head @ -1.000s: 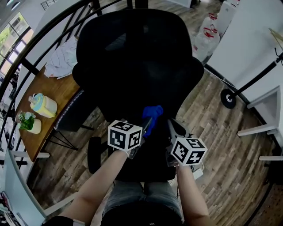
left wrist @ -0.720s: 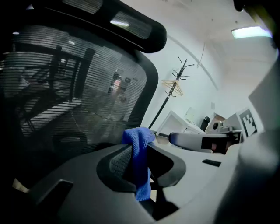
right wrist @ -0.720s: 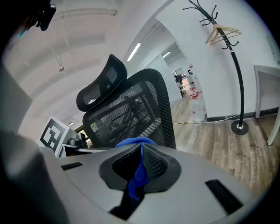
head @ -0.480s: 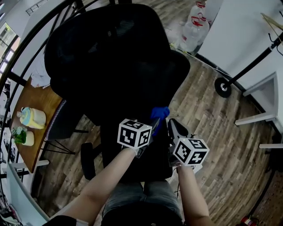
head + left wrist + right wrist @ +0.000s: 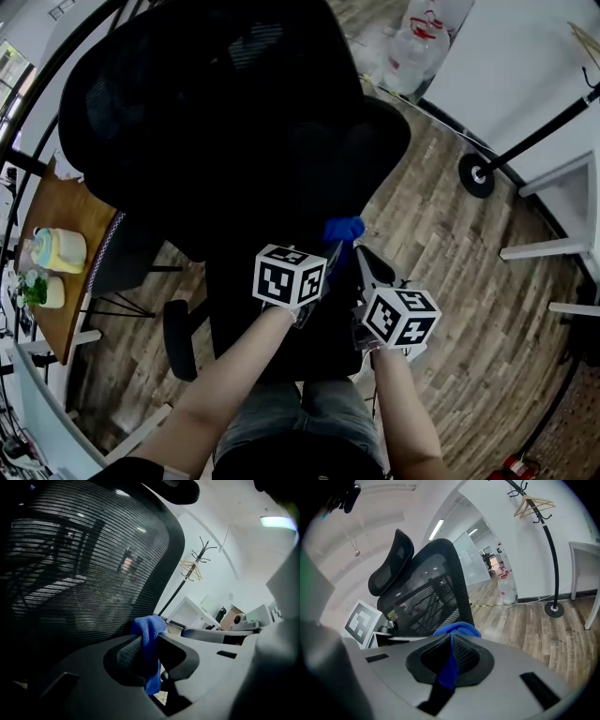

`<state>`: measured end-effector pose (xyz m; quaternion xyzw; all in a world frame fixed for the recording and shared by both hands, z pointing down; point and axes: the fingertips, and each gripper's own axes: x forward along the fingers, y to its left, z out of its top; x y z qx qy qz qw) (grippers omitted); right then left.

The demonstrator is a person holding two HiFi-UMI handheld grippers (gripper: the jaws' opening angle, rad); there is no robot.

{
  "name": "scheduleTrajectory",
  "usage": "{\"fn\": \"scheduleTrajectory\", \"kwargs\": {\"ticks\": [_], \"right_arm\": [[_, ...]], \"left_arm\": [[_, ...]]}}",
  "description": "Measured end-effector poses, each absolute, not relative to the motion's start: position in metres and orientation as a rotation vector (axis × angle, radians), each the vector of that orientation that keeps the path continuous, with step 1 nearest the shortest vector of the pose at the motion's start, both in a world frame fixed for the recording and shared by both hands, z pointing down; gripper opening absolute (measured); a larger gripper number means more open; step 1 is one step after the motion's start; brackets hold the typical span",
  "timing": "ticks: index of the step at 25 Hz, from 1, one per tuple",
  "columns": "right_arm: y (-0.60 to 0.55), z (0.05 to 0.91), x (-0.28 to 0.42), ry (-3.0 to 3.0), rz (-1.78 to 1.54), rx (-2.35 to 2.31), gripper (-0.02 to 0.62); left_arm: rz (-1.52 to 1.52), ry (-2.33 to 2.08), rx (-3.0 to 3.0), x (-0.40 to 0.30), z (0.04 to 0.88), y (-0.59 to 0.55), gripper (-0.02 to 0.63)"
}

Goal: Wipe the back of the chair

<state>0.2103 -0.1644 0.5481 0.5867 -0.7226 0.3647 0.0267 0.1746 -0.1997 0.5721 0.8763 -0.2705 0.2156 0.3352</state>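
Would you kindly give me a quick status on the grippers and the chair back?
Left gripper and right gripper both shut on blue cloth. Cloth at chair back side edge; contact unclear. Nothing in the way.

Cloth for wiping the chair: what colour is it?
Blue; the cloth shows best in the right gripper view.

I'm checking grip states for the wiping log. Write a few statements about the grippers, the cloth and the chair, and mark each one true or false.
1. The left gripper is shut on the blue cloth. True.
2. The right gripper is empty. False: its jaws pinch the same cloth.
3. The chair back is black mesh. True.
4. The cloth lies on the floor. False: it is held up near the chair back's edge.
5. A coat stand stands on the wood floor. True.
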Motion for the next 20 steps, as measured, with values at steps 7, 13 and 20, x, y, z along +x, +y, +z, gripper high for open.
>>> {"fn": "scheduleTrajectory", "kwargs": {"ticks": [7,13,20], "right_arm": [[-0.177,0.556,0.196,-2.244,1.135,1.75,0.034],[-0.185,0.556,0.176,-2.265,1.13,1.698,0.034],[-0.192,0.555,0.143,-2.307,1.134,1.636,0.034]], "left_arm": [[0.509,-0.78,2.221,0.159,0.579,-0.215,0.077],[0.498,-0.836,2.196,0.132,0.581,-0.226,0.077],[0.475,-0.905,2.144,0.092,0.581,-0.23,0.077]]}}
